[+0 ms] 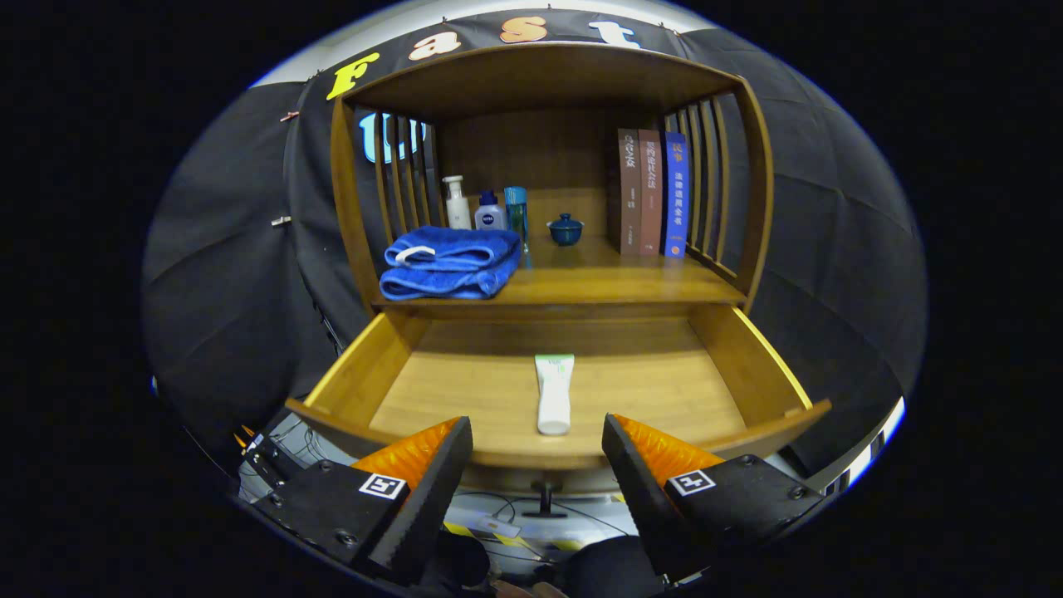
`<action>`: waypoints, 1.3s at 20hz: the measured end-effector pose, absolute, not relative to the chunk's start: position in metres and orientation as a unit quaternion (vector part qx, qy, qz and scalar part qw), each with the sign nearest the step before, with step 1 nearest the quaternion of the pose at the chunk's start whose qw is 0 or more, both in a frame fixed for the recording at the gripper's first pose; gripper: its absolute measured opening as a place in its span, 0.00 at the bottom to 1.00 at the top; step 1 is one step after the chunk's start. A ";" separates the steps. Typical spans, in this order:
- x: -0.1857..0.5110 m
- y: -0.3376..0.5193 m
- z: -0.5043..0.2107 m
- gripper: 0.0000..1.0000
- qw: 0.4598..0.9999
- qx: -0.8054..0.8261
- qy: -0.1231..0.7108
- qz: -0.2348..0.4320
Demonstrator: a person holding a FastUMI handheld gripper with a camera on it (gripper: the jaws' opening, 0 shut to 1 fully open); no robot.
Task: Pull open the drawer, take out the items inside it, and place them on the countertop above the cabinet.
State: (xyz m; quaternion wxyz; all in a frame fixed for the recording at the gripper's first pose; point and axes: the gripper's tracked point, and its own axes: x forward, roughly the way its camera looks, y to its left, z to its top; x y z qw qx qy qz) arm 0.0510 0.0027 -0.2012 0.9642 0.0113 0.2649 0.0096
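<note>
Tool [537,444] level, fingers spread, just before open drawer [751,365] with tube [554,393].

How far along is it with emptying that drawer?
The wooden drawer already stands pulled open. The gripper is open and empty, fingers just short of the drawer front. The white tube still lies inside, just ahead, and has to go onto the countertop above.

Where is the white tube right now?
The white tube lies alone on the open drawer floor, just ahead of the open gripper, below the countertop.
</note>
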 end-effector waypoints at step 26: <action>0.193 -0.021 -0.351 0.99 0.811 0.024 0.582 -0.046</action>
